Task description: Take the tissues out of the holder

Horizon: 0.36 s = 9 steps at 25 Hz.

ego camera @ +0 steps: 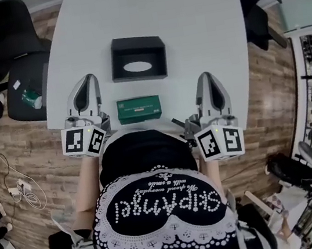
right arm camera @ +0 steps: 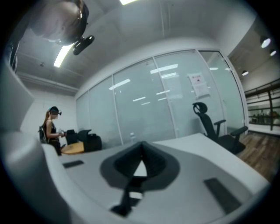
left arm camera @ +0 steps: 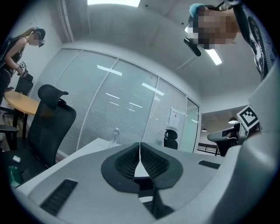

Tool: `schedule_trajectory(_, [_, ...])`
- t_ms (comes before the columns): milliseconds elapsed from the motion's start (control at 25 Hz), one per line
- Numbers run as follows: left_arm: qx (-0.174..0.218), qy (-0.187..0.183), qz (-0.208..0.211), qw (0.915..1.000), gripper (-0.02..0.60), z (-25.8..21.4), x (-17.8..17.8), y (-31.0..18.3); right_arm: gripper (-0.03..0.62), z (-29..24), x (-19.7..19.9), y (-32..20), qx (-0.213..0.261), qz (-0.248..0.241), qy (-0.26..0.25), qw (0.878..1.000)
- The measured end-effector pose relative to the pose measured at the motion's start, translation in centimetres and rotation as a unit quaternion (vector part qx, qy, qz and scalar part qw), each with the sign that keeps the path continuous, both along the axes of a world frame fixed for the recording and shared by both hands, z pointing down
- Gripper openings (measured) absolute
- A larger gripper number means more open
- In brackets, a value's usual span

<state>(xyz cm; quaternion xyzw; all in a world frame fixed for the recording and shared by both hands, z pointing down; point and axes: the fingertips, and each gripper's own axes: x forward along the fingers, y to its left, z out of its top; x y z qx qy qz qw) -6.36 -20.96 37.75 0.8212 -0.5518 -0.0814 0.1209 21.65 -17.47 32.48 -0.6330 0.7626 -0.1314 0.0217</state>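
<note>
The left gripper [ego camera: 88,82] and the right gripper [ego camera: 207,77] hang over the near edge of the white table [ego camera: 205,25]. Both have their jaws pressed together and hold nothing. Between them lies a flat green tissue packet [ego camera: 139,109], its print too small to read. Behind it stands the black square tissue holder [ego camera: 138,58], with a pale oval opening on top.

The holder [ego camera: 138,58] sits mid-surface [ego camera: 199,26], and the pack [ego camera: 139,109] lies before it, just inside the near edge. The left tongs [ego camera: 86,86] are over the near-left corner, the right tongs [ego camera: 208,80] right of the pack. A chair [ego camera: 26,83] stands off the left edge. What seems a bottle [left arm camera: 115,135] stands at the far edge.
</note>
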Motion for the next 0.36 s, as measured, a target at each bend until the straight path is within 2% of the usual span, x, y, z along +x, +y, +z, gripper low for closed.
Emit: schedule_trajectory(360, [0.016,0.003,0.007,0.9998,0.028,-0.9,0.6,-1.5,0.032,1.1,-1.2,-1.6,-0.005,-0.021,0.008,1.000])
